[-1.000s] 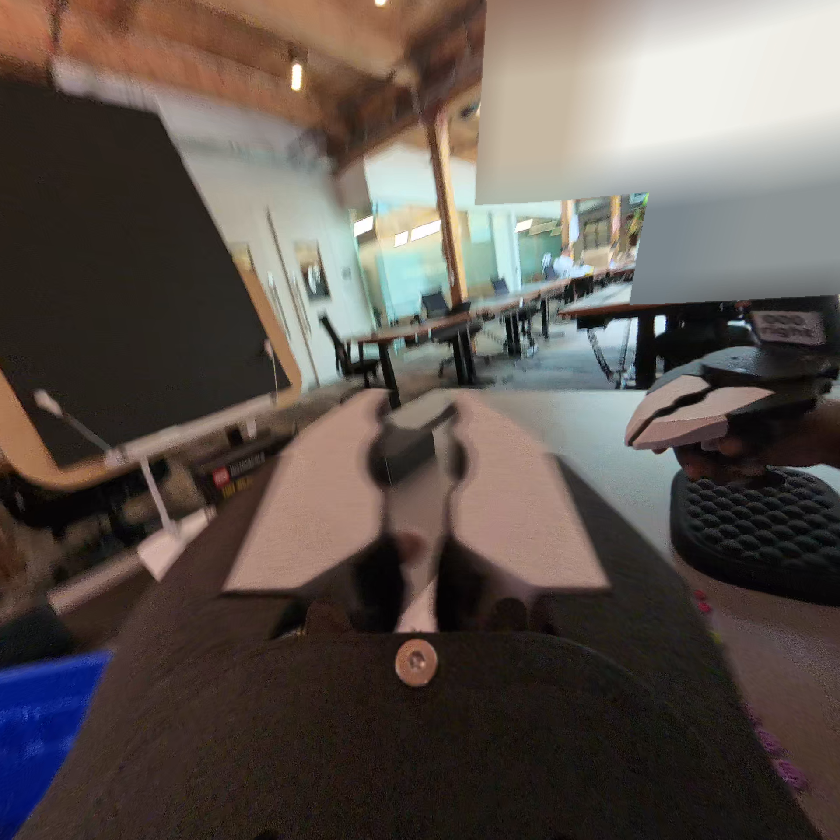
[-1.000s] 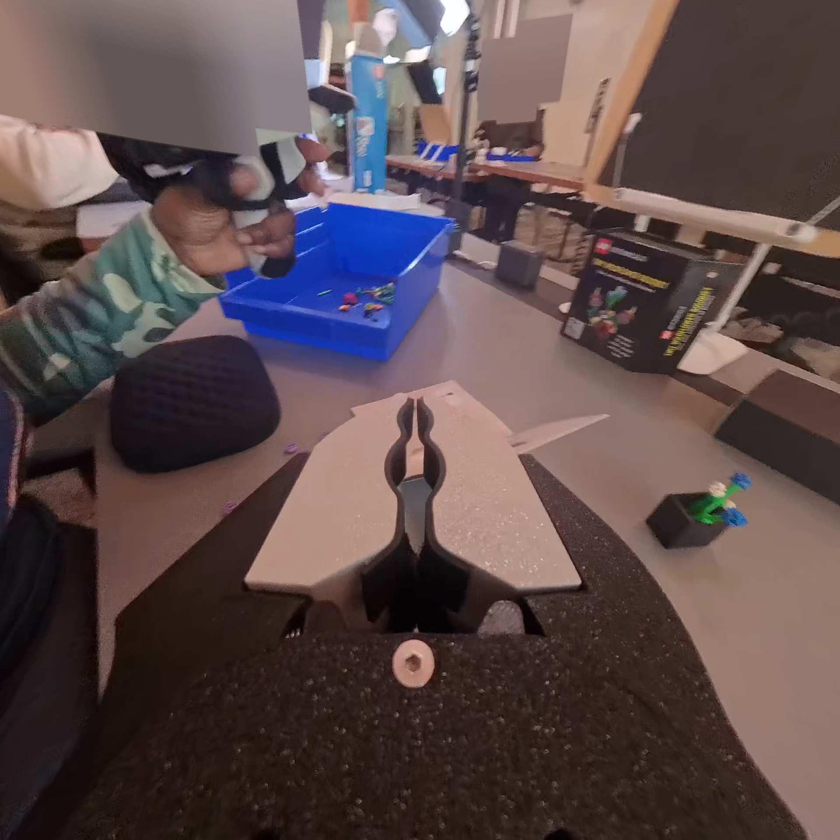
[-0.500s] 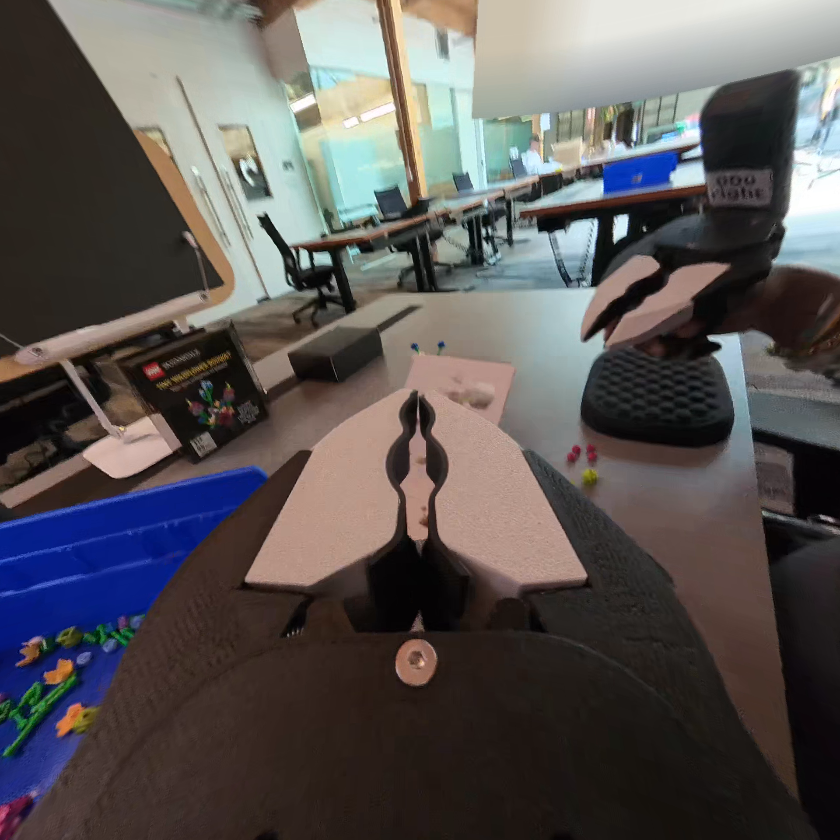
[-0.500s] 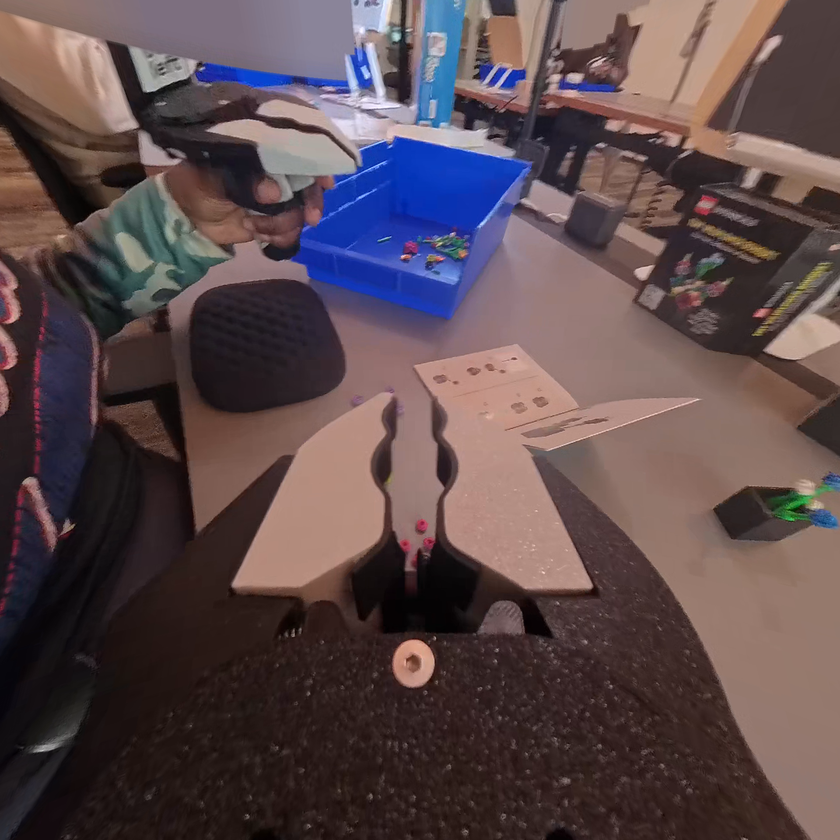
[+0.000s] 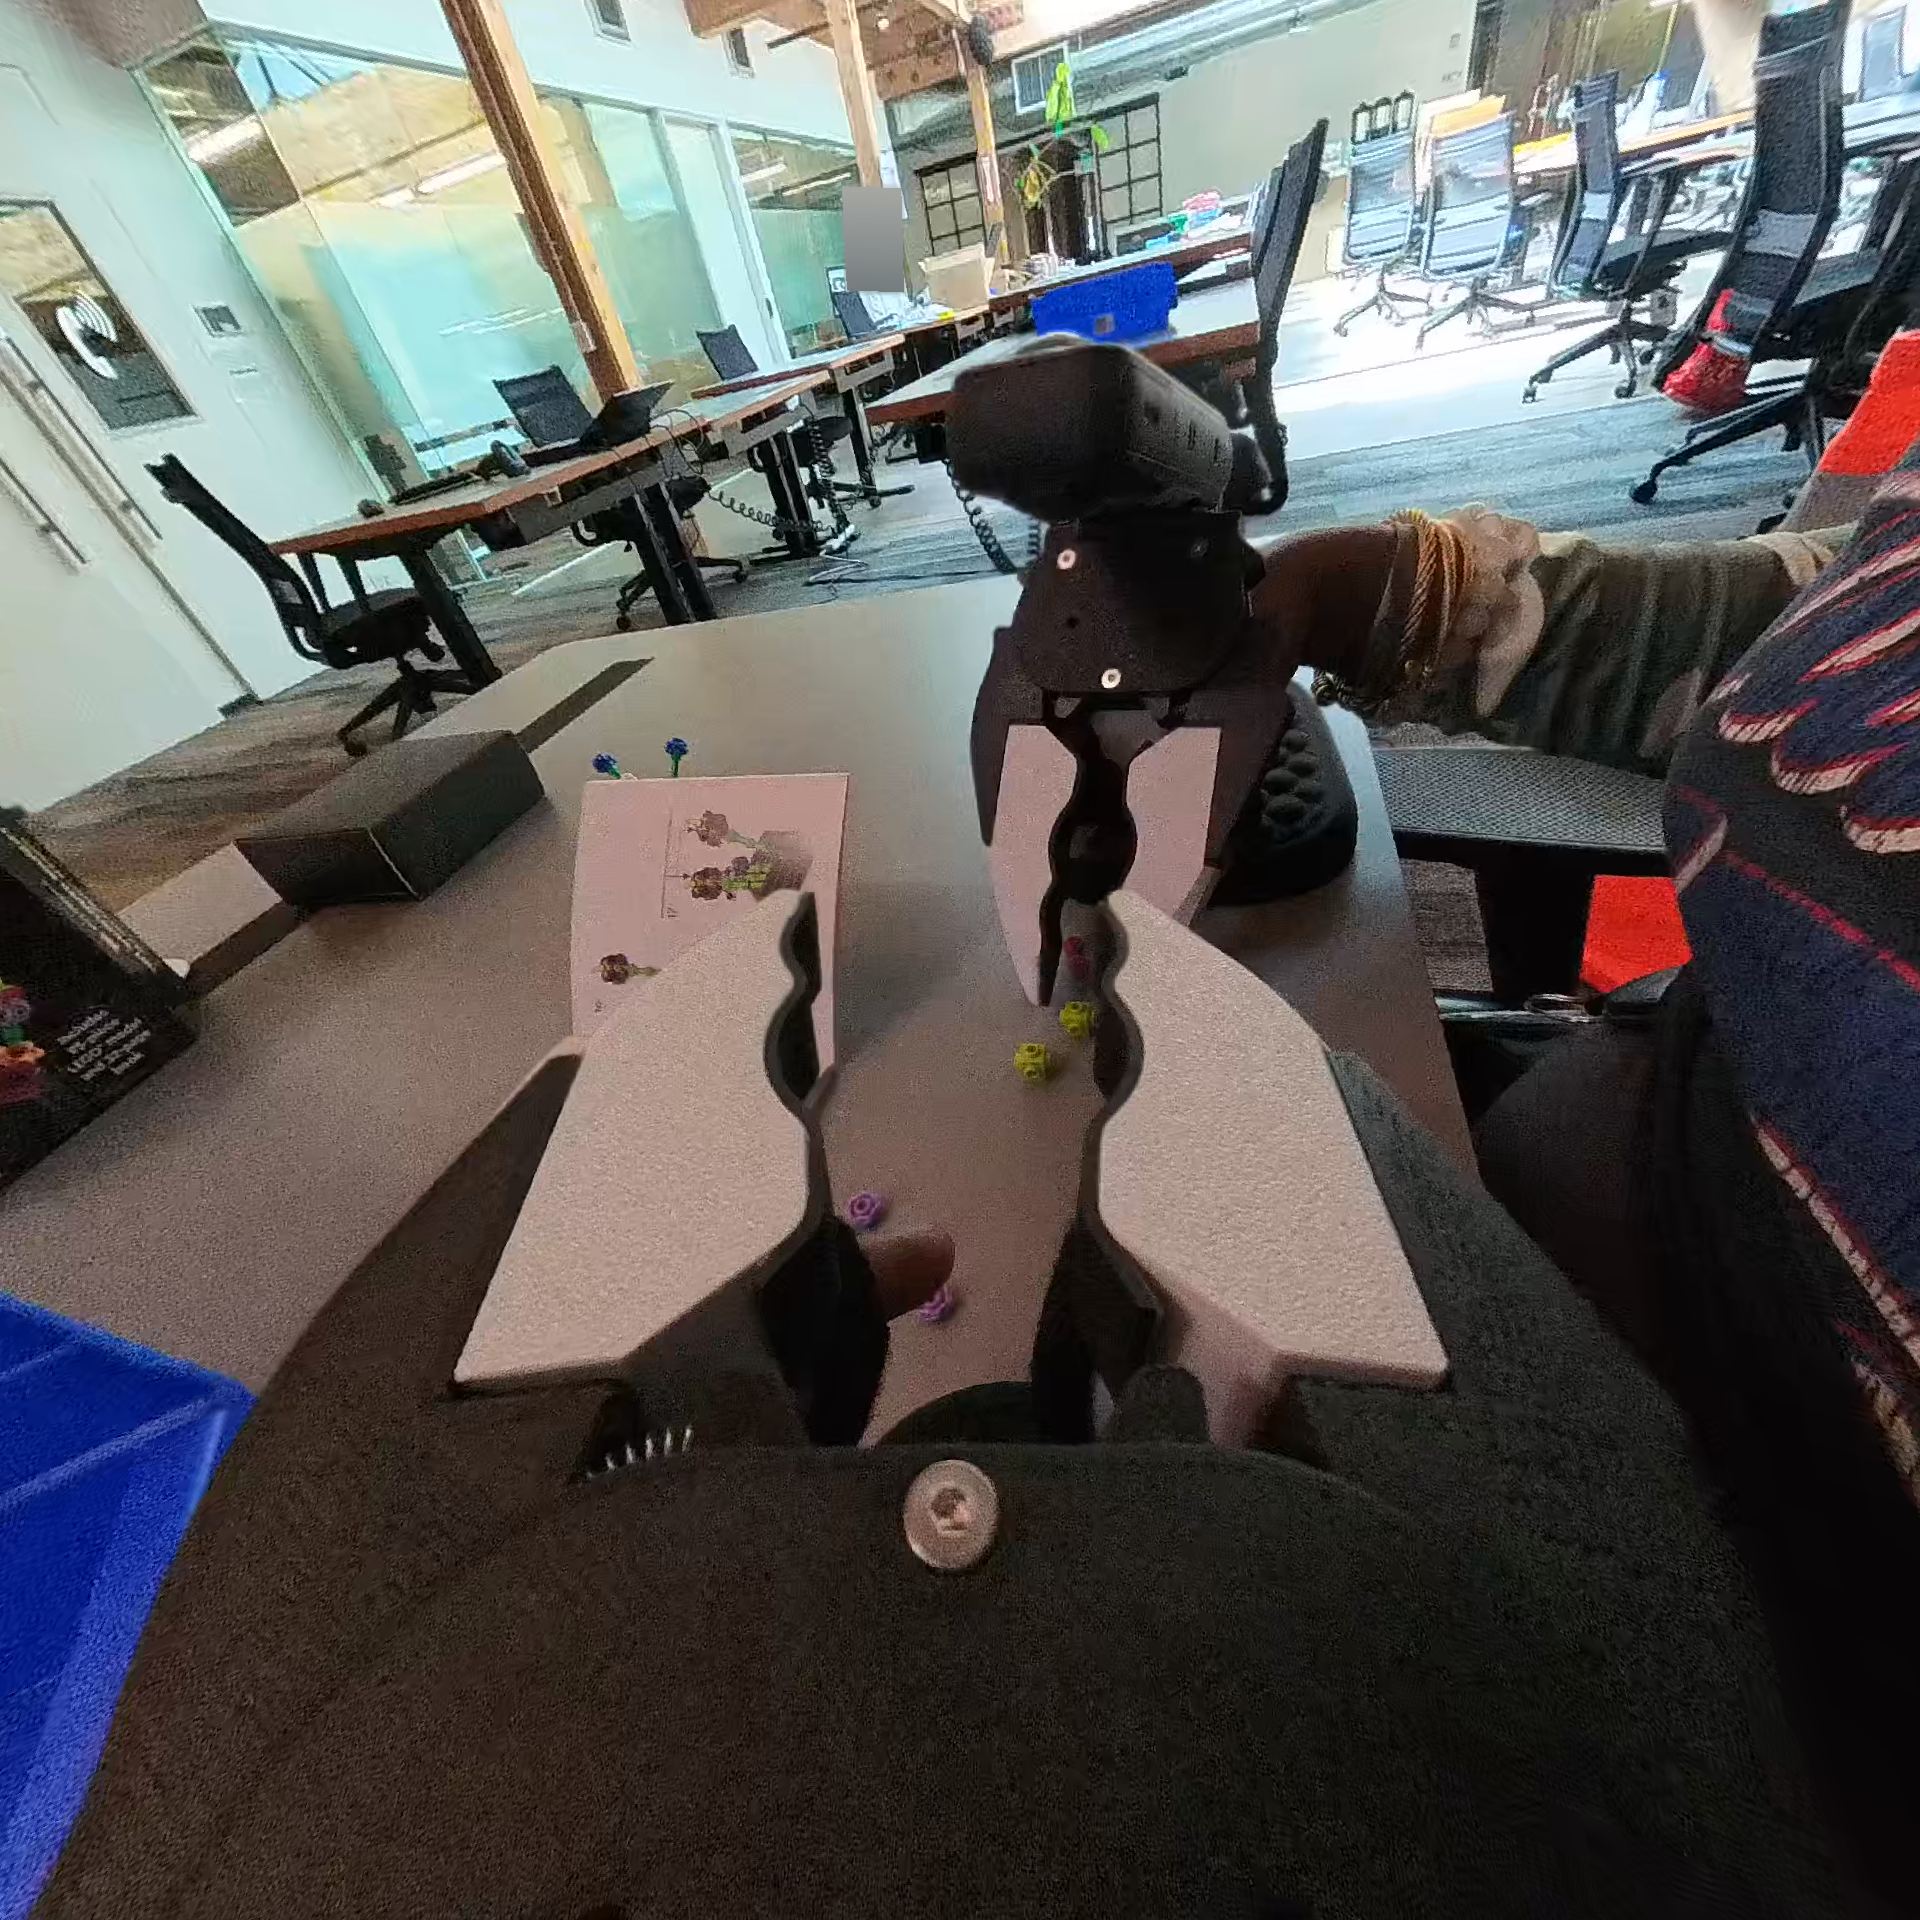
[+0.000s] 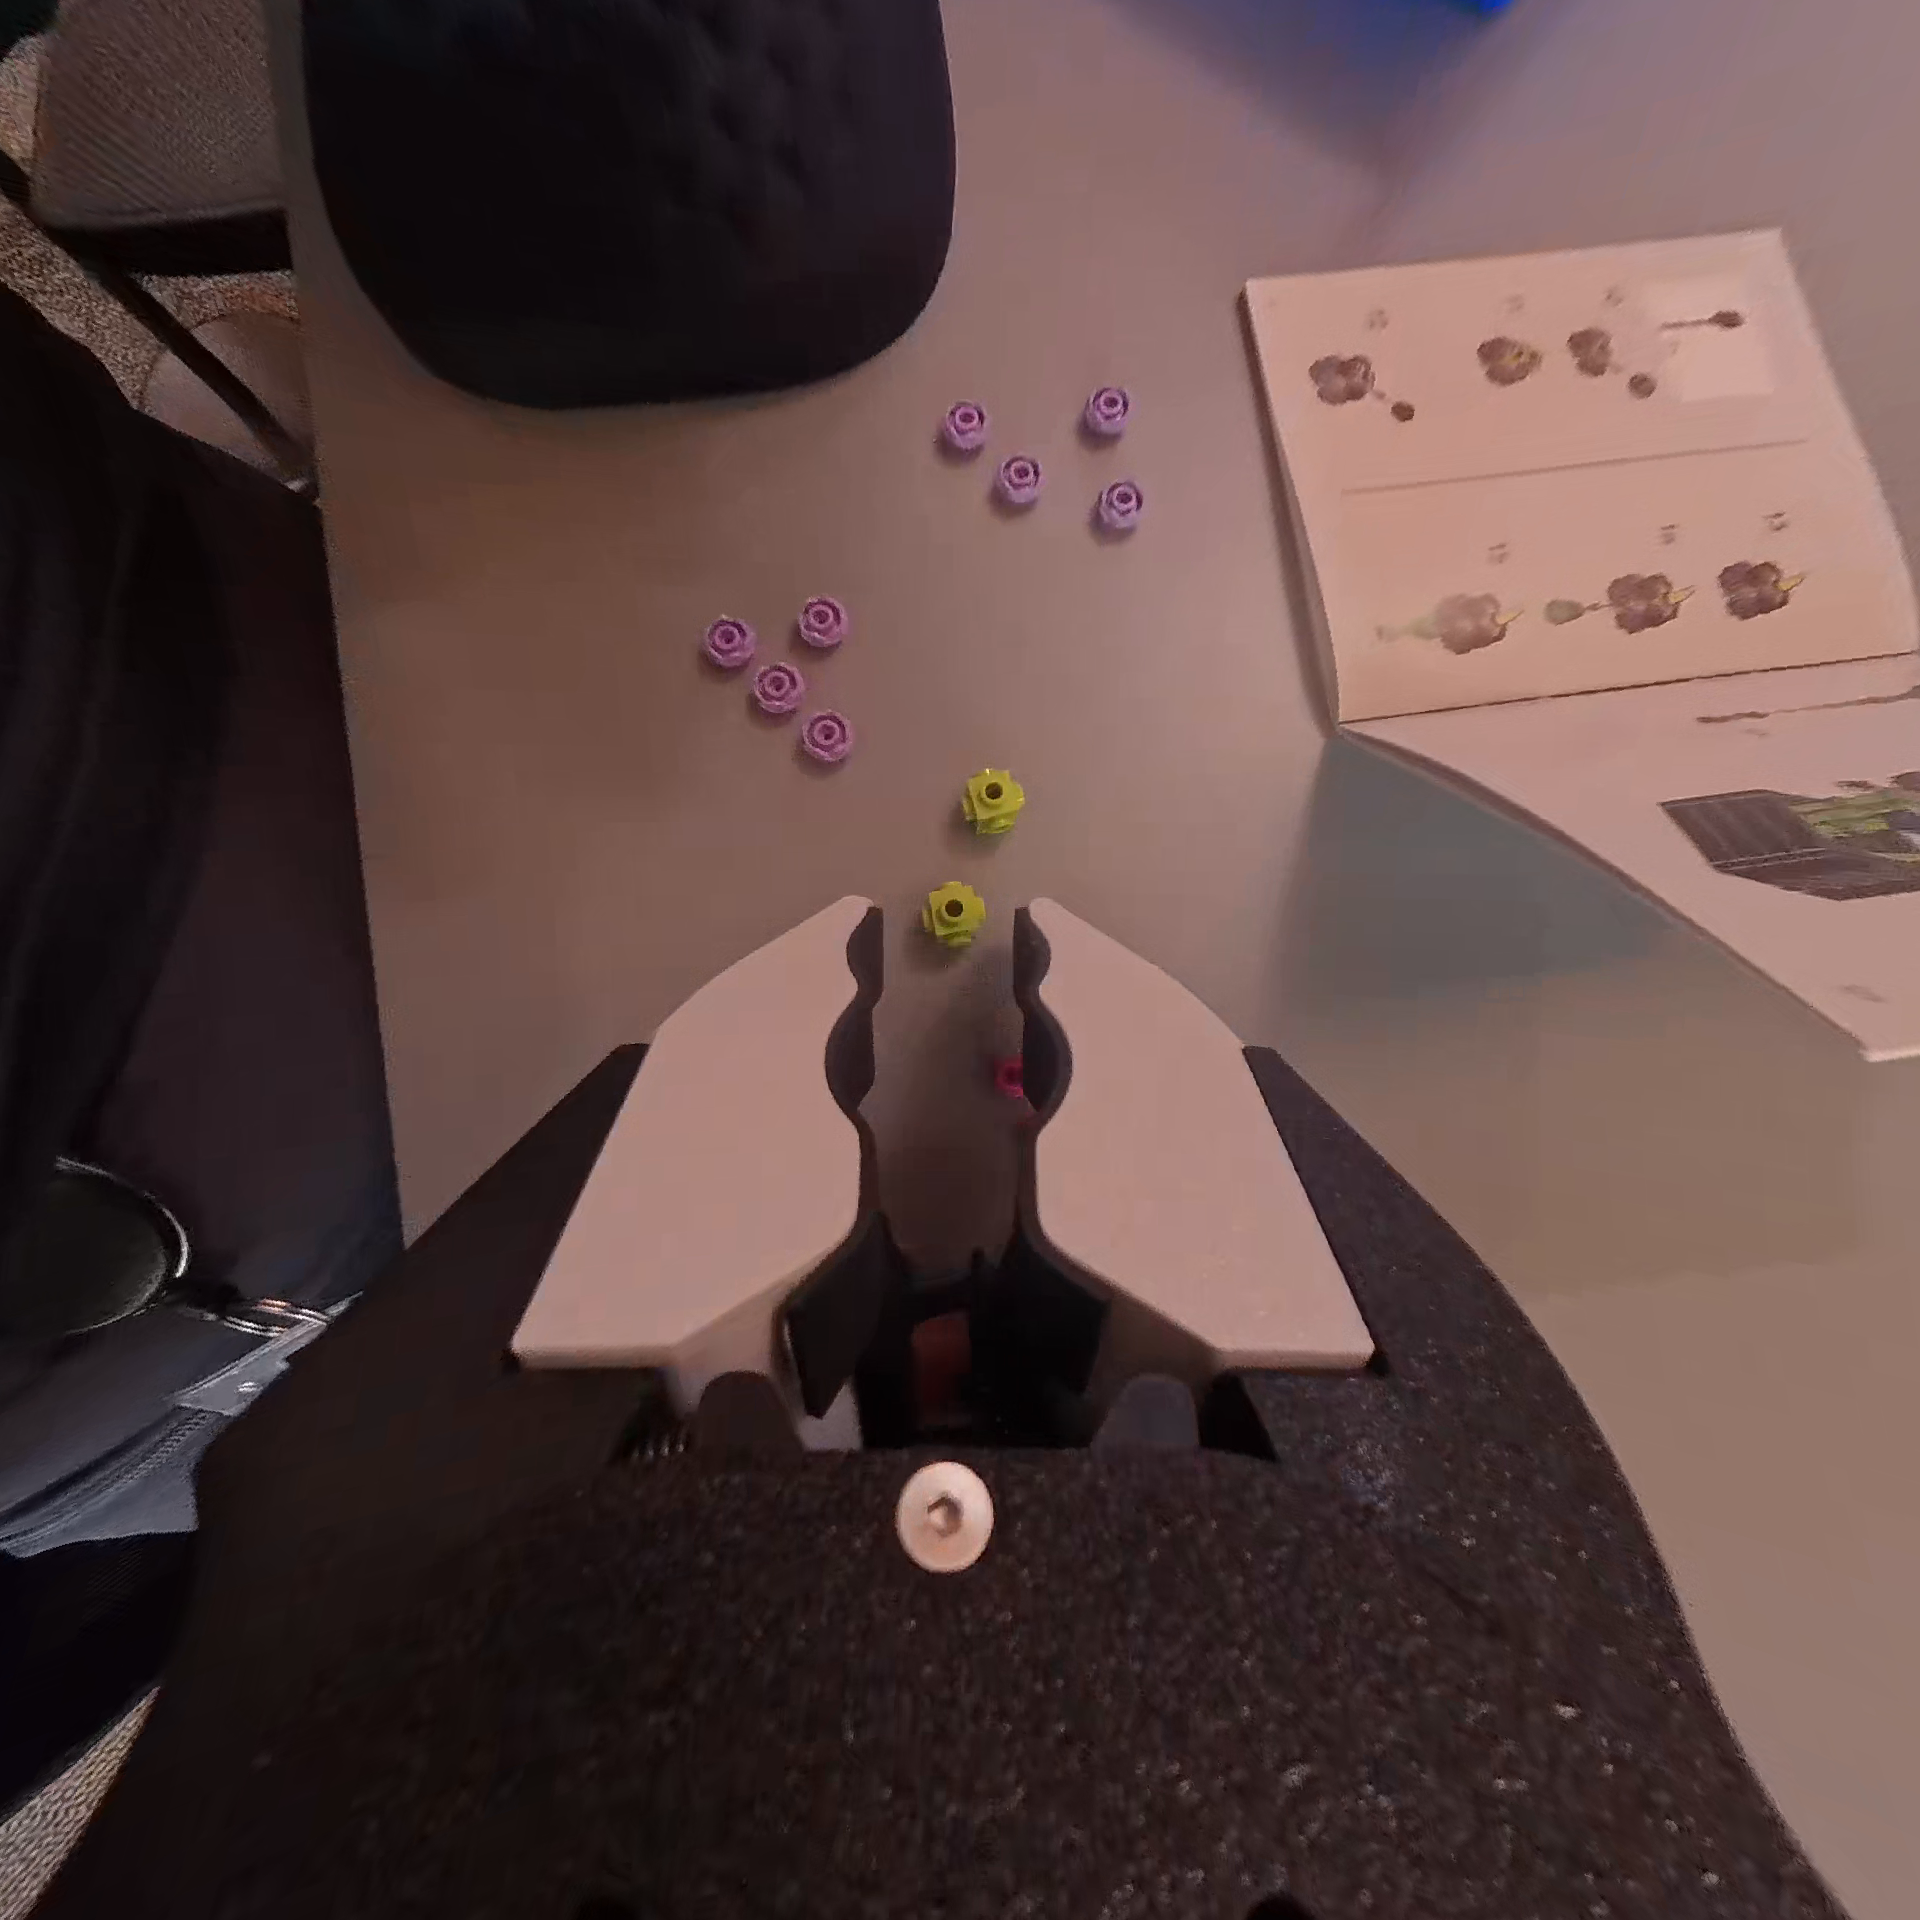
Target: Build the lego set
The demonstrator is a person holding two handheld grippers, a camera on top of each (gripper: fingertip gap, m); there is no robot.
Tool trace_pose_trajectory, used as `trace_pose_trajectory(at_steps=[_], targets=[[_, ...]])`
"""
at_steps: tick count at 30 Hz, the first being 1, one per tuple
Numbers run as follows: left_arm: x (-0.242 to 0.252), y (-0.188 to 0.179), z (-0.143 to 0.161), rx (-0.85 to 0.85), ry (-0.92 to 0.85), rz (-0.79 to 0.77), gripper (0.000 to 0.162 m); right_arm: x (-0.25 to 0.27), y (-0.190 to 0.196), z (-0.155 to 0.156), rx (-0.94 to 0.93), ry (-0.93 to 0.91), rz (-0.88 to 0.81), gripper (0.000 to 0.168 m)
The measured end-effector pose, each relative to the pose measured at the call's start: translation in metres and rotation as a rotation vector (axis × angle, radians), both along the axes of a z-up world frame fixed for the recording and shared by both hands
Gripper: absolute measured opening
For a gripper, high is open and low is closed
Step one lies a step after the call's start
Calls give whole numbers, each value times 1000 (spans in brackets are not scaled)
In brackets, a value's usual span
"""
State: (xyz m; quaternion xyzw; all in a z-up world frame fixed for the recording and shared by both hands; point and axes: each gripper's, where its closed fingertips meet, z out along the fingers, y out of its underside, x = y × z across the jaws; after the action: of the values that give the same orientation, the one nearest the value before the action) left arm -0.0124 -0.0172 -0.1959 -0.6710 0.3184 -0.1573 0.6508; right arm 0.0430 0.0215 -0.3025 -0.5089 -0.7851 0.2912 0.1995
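The right tool (image 6: 945, 914) has dropped, fingers spread, just behind a lime piece (image 6: 954, 912).

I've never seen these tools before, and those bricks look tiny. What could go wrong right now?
1. The right hand-held gripper is open right over a lime piece; closing slightly off could flick it away.
2. A pink piece sits against one finger and might get knocked.
3. The purple studs lie loose near the table edge, so a bump could send them off.
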Motion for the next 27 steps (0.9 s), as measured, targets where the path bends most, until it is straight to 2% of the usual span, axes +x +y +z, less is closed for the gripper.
trace_pose_trajectory(at_steps=[2, 4, 6, 8, 10, 12, 14, 17, 20, 22, 23, 25, 27], targets=[[3, 2, -7, -35, -4, 0, 50, 0, -1, -5, 1, -15, 10, 12], [3, 7, -13, -93, -33, 36, 50, -4, 2, 2, 28, 32, 12, 12], [-1, 15, -13, -159, -131, 96, 46, -11, 6, 22, 105, 153, 23, 12], [-1, 22, -7, -242, -322, 118, 39, -21, 6, 55, 229, 332, 50, 12], [8, 23, 2, -334, -523, 31, 35, -27, 2, 89, 362, 500, 73, 11], [13, 26, 12, -379, -652, -24, 31, -30, -2, 114, 464, 606, 83, 12], [17, 32, 19, -388, -697, -39, 27, -32, -7, 128, 530, 667, 89, 12], [28, 35, 22, -411, -685, -75, 28, -32, -10, 134, 592, 683, 93, 12], [41, 32, 26, -436, -707, -149, 25, -32, -12, 133, 622, 678, 99, 12], [46, 30, 27, -443, -718, -179, 12, -31, -16, 134, 619, 690, 112, 12], [46, 29, 27, -440, -724, -188, 12, -31, -17, 136, 612, 702, 113, 12], [48, 24, 34, -435, -764, -241, 12, -29, -22, 143, 565, 758, 110, 12], [48, 14, 49, -430, -889, -365, 12, -27, -26, 159, 446, 872, 83, 16]])
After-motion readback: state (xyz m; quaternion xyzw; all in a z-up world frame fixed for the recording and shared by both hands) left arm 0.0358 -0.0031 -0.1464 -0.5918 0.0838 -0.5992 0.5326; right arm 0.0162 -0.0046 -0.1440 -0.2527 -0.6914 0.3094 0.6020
